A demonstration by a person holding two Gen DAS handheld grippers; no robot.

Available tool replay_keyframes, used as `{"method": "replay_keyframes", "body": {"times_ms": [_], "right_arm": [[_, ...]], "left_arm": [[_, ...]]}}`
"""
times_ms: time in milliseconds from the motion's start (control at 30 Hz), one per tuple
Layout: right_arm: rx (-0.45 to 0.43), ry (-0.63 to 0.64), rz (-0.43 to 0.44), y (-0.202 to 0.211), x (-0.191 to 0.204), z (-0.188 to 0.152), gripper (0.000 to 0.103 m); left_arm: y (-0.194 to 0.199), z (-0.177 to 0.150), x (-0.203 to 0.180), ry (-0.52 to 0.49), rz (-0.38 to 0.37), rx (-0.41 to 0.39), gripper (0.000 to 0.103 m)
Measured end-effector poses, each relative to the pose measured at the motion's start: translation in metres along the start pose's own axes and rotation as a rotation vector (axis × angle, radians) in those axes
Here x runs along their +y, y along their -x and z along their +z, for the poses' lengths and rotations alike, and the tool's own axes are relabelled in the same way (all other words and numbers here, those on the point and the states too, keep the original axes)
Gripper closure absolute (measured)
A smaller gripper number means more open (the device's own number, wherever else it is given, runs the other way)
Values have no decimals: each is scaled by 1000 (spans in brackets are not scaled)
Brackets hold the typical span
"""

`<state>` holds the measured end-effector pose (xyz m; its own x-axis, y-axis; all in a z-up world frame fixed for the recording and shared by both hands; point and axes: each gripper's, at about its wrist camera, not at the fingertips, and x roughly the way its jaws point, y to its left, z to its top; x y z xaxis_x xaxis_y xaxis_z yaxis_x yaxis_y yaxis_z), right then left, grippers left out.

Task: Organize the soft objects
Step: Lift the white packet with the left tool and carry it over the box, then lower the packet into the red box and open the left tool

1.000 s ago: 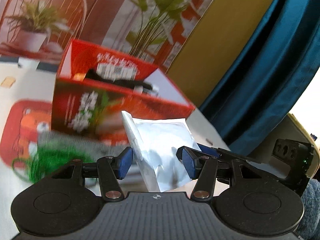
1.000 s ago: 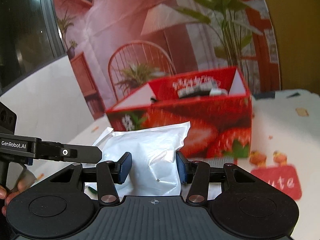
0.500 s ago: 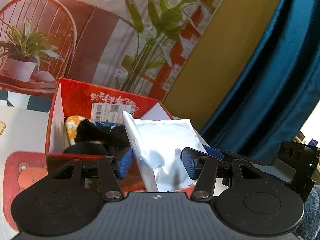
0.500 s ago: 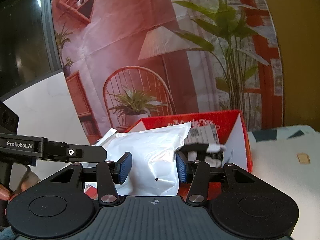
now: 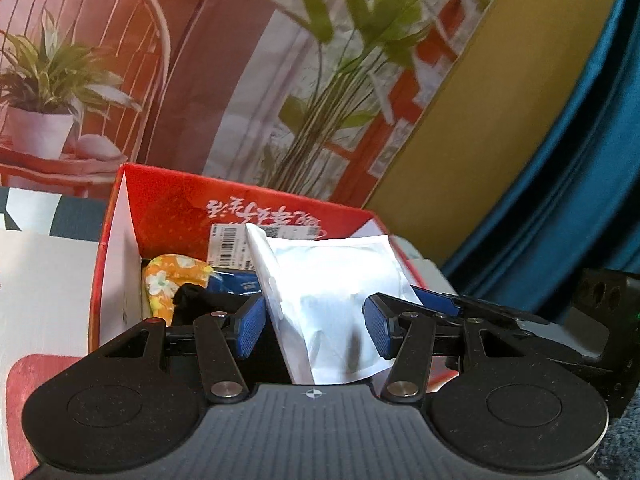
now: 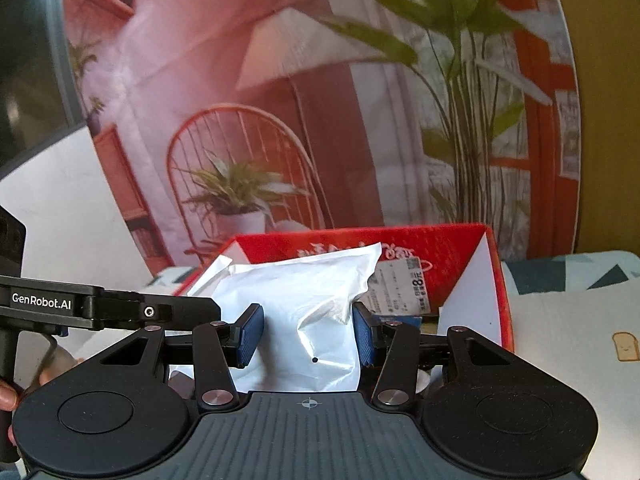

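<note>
Our left gripper [image 5: 314, 326] and right gripper [image 6: 308, 334] both squeeze the white plastic pouch [image 5: 332, 304], holding it up at the near edge of the red strawberry box [image 5: 116, 248]. Soft things, like an orange flowery cloth [image 5: 168, 280], already lie inside. We think the pouch still needs dropping in.

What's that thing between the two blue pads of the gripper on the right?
A crinkly white plastic packet sits between the blue pads of the right hand-held gripper, in front of the red box. The right wrist view shows it.
</note>
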<state>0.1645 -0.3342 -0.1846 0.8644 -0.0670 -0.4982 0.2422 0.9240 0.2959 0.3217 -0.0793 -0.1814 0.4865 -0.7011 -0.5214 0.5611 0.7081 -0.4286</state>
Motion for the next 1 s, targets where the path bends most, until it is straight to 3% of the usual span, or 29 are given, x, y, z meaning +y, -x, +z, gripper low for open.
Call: {"method": "replay_keyframes", "body": {"times_ms": [333, 400, 567, 633, 767, 1000], "right_arm": [[138, 7, -42, -34, -6, -10, 56], [150, 12, -45, -35, -6, -11, 55], [146, 49, -78, -28, 0, -12, 39], [138, 56, -92, -23, 1, -12, 30], [123, 68, -116, -11, 3, -13, 22], [96, 76, -135, 13, 9, -19, 0]], "left_arm": [[-28, -4, 12, -23, 66, 103, 46], [-25, -3, 13, -25, 78, 103, 42], [-12, -3, 6, -58, 111, 83, 24], [-6, -2, 2, -74, 125, 75, 21], [8, -4, -7, -106, 160, 58, 11], [32, -15, -19, -133, 219, 31, 3]]}}
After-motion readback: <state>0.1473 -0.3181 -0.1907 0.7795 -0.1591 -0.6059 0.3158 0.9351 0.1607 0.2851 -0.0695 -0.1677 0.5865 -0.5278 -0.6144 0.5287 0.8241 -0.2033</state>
